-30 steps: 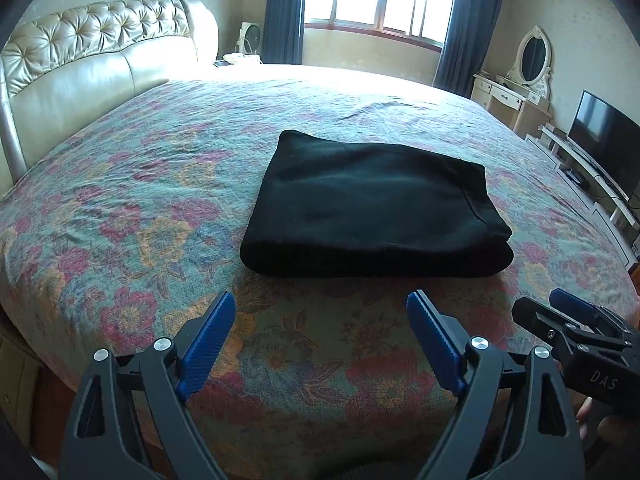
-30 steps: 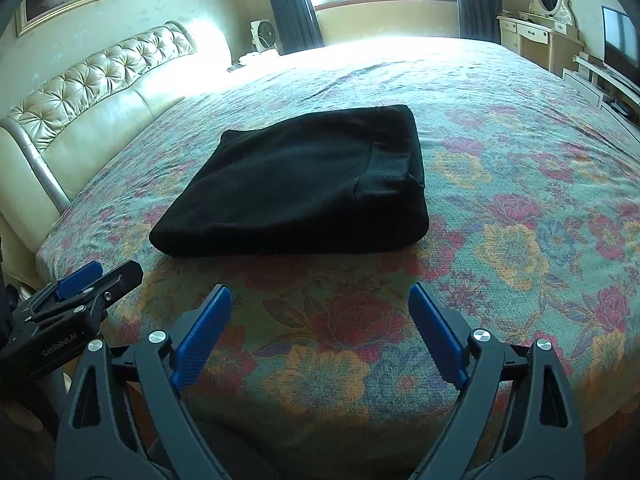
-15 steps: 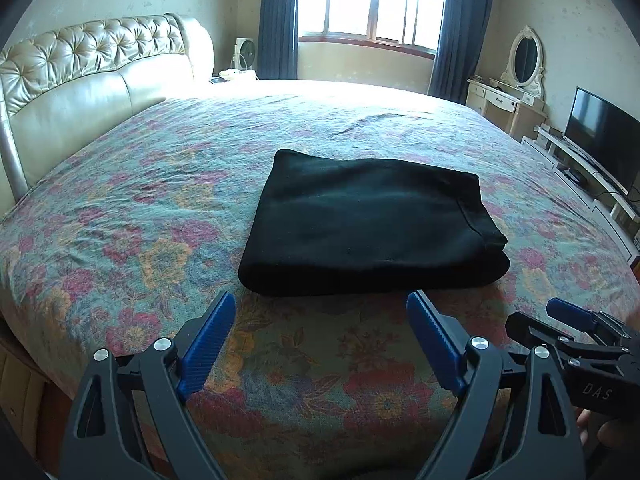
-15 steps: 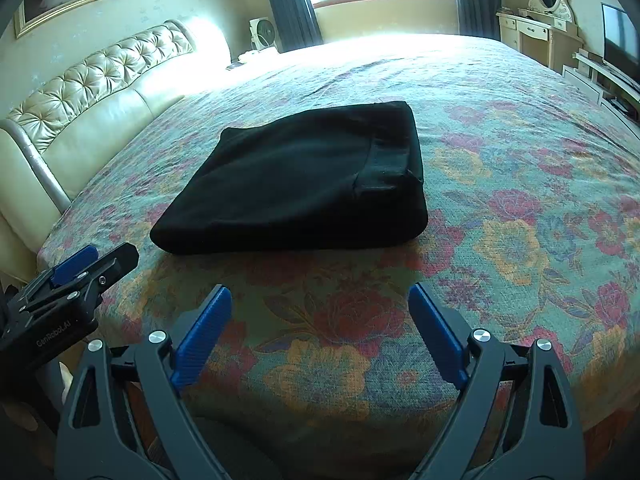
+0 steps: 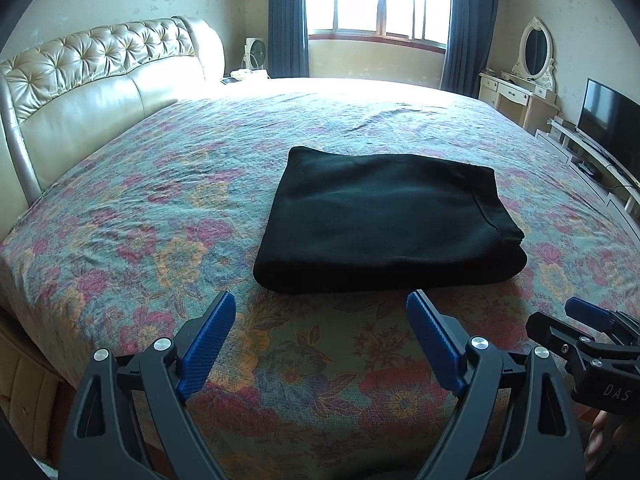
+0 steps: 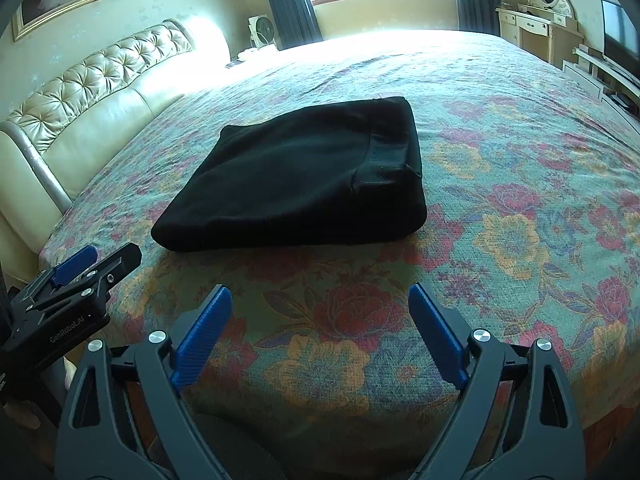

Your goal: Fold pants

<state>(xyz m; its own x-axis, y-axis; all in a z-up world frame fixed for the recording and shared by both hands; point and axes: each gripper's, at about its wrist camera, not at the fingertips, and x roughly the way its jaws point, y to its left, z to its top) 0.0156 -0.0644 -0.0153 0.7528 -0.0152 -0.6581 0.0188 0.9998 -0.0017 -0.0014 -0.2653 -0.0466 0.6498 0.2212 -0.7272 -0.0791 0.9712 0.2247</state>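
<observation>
— Looking at the edges first: pants [image 5: 384,220] folded into a flat black rectangle, lying on the bed [image 5: 132,216] toward its near side. Near fold rounded and thick, set back from the bed's front edge with a strip of bare cover between. Right edge showing a stitched band and stacked layers.

— Room around it?

— Plenty. Open bedspread to the left, to the right and far behind the pants [image 6: 296,176], nothing else lying on the cover.

— And the surface, the room?

— Floral bedspread in red, yellow and teal, slightly wrinkled toward the far side. Tufted cream headboard [image 5: 92,80] at left, window [image 5: 380,0] with dark curtains at the back, fan [image 5: 256,54] beside it, dressing table with oval mirror [image 5: 536,52] and a television [image 5: 612,120] at right.

— Jaws?

— Left gripper [image 5: 320,336] hovering over the bed's near edge, jaws spread wide, nothing between them, short of the pants and not touching. Right gripper [image 6: 320,328] the same: jaws spread wide, empty, clear of the cloth. Each gripper visible at the side of the other's view, left gripper [image 6: 76,280], right gripper [image 5: 588,340], both just off the front edge.
</observation>
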